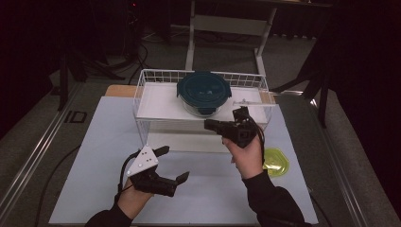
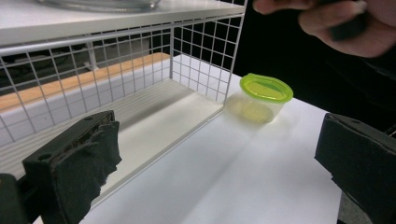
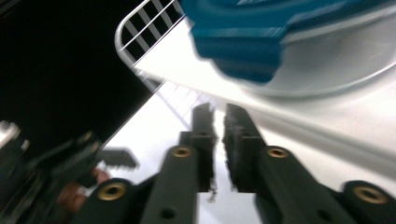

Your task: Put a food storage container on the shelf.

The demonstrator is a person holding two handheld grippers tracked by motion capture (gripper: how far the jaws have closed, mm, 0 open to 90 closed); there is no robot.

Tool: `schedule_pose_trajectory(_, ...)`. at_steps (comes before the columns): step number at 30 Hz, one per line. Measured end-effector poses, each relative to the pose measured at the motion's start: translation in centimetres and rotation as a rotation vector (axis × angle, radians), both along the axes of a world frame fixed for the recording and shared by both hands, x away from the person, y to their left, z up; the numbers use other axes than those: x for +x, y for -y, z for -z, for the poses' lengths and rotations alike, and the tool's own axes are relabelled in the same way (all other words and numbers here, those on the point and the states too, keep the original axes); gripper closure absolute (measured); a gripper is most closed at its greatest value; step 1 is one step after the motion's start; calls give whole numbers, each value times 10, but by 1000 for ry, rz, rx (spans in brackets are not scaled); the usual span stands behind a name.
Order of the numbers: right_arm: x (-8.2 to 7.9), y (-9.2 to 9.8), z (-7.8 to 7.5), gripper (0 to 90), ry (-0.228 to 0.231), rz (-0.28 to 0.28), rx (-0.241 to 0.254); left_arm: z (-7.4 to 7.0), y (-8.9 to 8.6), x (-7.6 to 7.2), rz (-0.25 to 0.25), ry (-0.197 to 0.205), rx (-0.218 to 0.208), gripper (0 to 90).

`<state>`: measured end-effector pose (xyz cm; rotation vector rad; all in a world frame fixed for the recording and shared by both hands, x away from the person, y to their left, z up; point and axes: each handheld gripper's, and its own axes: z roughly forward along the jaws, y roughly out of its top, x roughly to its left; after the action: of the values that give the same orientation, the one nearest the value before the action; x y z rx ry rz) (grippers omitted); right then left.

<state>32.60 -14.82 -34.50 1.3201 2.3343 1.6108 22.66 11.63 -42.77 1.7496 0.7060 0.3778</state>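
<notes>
A round glass container with a dark teal lid [image 1: 204, 92] [image 3: 261, 42] stands on the top shelf of a white wire rack [image 1: 156, 101]. My right gripper [image 1: 209, 124] [image 3: 218, 113] hovers at the shelf's front edge, just below and right of that container. Its jaws stand a narrow slit apart with nothing between them. My left gripper [image 1: 175, 163] [image 2: 217, 158] is low over the white mat in front of the rack, open wide and empty. A small clear tub with a yellow-green lid [image 1: 275, 161] [image 2: 264, 93] sits on the mat at the rack's right corner.
The rack's lower level [image 2: 154, 116] is bare, with wire mesh walls at the back and side. The white mat [image 1: 222, 189] covers the table's middle. A dark floor and a table frame [image 1: 227, 23] lie beyond.
</notes>
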Motion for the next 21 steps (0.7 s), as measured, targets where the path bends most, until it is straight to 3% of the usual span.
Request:
schedule_pose_trajectory(6,-22,10,8,491,59,-35,6,2,-3,-4,6,8,-1,4)
schedule_pose_trajectory(9,-32,18,16,288,127,-57,0,5,-4,-7,3,25,11,4)
schedule_pose_trajectory(10,-32,18,16,288,127,-57,0,5,-4,-7,3,25,11,4)
schedule_pose_trajectory(11,-37,25,22,222,117,-77,30,7,-6,-9,1,20,5,4)
schedule_pose_trajectory(12,-40,28,25,191,129,-75,24,9,-7,-10,2,17,5,4)
schedule_pose_trajectory(16,-50,38,36,179,150,-61,-5,17,-7,-15,21,20,22,4)
schedule_pose_trajectory(21,-59,53,51,141,177,-70,-33,25,-7,-18,27,17,1,4)
